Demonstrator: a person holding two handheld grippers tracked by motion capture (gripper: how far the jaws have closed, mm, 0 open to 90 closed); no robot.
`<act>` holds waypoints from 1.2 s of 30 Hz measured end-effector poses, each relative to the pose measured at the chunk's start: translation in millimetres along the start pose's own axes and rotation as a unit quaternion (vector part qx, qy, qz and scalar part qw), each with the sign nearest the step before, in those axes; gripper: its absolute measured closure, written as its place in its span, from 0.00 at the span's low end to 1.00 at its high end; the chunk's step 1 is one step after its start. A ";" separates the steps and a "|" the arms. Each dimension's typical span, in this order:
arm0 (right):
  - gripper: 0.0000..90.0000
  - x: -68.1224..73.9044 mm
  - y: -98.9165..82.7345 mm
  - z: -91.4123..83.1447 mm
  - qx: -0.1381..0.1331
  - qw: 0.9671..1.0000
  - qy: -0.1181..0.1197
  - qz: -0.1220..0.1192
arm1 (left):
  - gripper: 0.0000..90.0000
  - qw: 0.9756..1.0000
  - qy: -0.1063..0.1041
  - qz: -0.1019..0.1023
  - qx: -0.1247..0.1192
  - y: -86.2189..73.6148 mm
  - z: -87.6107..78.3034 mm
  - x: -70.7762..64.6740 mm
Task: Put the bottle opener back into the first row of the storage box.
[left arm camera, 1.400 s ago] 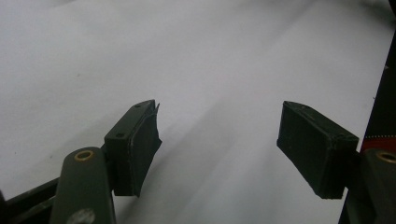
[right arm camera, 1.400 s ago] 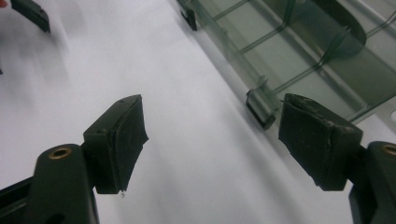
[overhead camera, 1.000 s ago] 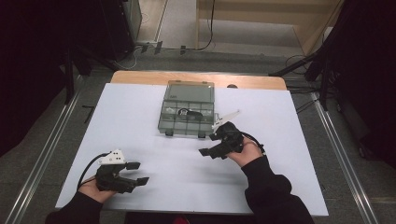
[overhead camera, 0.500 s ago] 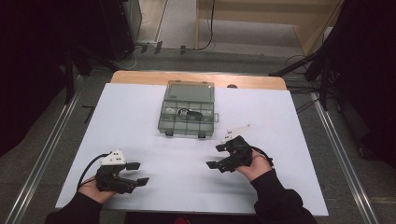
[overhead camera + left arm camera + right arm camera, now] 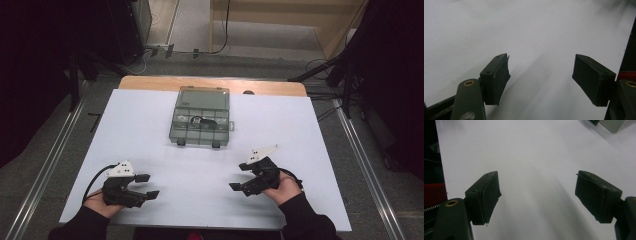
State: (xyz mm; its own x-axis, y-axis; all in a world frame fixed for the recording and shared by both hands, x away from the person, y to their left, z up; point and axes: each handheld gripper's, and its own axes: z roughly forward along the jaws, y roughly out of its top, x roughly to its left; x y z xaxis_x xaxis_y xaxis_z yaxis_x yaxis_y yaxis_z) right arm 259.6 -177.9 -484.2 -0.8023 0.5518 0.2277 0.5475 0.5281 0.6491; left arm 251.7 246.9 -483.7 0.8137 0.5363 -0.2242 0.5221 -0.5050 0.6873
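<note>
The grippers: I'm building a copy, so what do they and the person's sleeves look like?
Both grippers, left and right, are black with two blocky padded jaws, brass-coloured pivot rivets, a pale three-cornered plate on top and a black trailing cable. The sleeves are dark.

Overall light: dim room, dark surroundings; the white rectangular table sheet [image 5: 150, 130] is the brightest area.
Light source: overhead, judging by the soft shadows beneath the black two-jaw left gripper [image 5: 541, 75] and the black two-jaw right gripper [image 5: 537, 195].
Glare: faint sheen on the smoky translucent plastic compartment box [image 5: 202, 117].
Focus: high view slightly soft; gripper views grainy, far background blurred.
Edges: corners darken.
</note>
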 end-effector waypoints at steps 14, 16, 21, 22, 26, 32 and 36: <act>0.23 -6.8 -32.2 -18.2 -0.005 0.999 -0.019 0.030 | 0.32 1.000 0.001 -0.001 0.002 -0.2 0.0 -0.2; 0.23 -7.9 -36.3 -20.3 -0.006 0.999 -0.022 0.031 | 0.32 1.000 0.001 -0.002 0.003 -0.2 0.0 -0.3; 0.23 -10.2 -45.8 -27.4 -0.008 0.999 -0.030 0.039 | 0.32 1.000 0.001 0.000 0.004 -0.4 -0.2 0.0; 0.23 -11.1 -47.4 -28.5 -0.010 0.999 -0.031 0.039 | 0.32 1.000 0.001 0.000 0.004 -0.4 -0.2 0.0; 0.23 -14.3 -53.5 -30.7 -0.013 0.998 -0.035 0.043 | 0.32 1.000 0.001 0.000 0.004 -0.4 -0.1 -0.2; 0.23 -18.7 -57.2 -30.6 -0.012 0.998 -0.036 0.048 | 0.32 1.000 0.000 -0.001 0.003 -0.4 -0.3 -0.3; 0.23 -20.4 -57.9 -30.3 -0.013 0.998 -0.036 0.051 | 0.32 1.000 0.000 0.000 0.003 -0.3 -0.2 -0.2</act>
State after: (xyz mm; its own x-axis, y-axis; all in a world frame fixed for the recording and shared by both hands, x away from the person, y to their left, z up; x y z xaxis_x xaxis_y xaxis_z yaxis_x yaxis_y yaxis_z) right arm 237.0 -239.2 -504.4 -0.7227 0.6473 0.2425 0.6188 0.4496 0.6441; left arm 251.3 247.0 -483.7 0.8141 0.5362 -0.2231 0.5231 -0.5100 0.6829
